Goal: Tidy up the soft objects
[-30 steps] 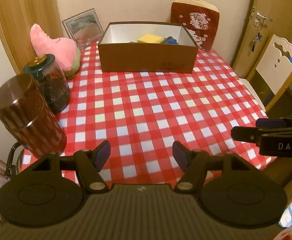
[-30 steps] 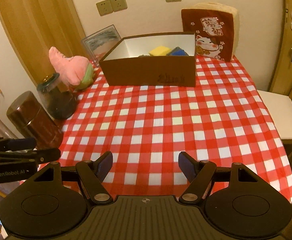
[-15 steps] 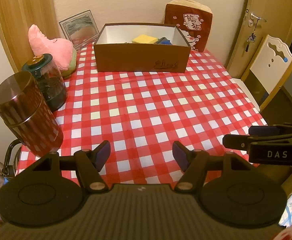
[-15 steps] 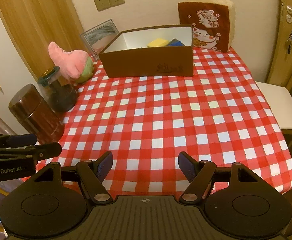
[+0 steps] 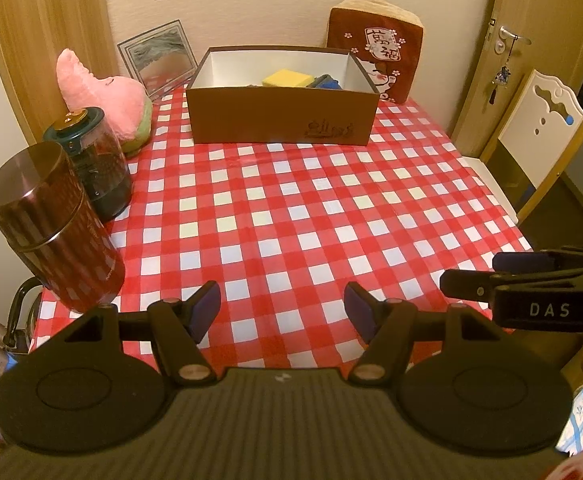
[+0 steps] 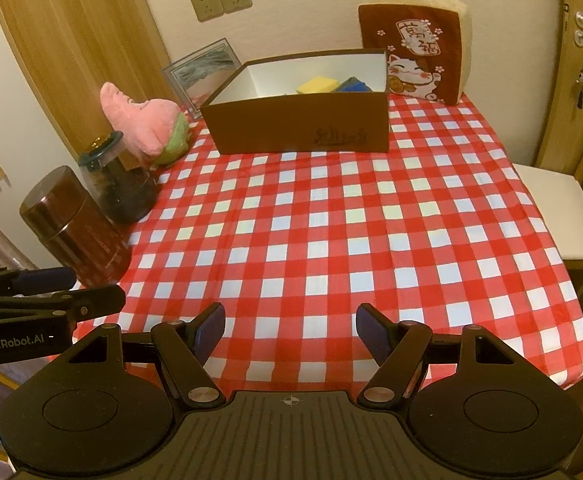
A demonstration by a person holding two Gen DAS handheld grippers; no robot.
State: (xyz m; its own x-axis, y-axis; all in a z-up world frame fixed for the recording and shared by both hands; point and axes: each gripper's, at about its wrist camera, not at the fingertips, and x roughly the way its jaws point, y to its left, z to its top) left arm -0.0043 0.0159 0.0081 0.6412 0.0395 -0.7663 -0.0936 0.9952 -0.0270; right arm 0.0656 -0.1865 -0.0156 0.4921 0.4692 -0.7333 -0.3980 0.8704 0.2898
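Note:
A brown cardboard box (image 5: 279, 118) (image 6: 303, 124) stands at the far side of the red checked table. It holds a yellow sponge (image 5: 287, 79) (image 6: 317, 85) and a blue soft item (image 6: 354, 85). A pink plush toy (image 5: 103, 94) (image 6: 147, 120) lies left of the box. A brown lucky-cat cushion (image 5: 375, 56) (image 6: 415, 48) leans on the wall at the box's right. My left gripper (image 5: 281, 310) is open and empty over the near table edge. My right gripper (image 6: 290, 330) is open and empty beside it.
A dark red canister (image 5: 47, 228) (image 6: 75, 228) and a glass jar with a green lid (image 5: 91, 160) (image 6: 117, 178) stand at the table's left edge. A framed picture (image 5: 157, 56) leans on the wall. A white chair (image 5: 539, 128) stands at the right.
Both grippers have drawn back from the table and risen a little, so the box and toys look farther away. Both stay open and empty.

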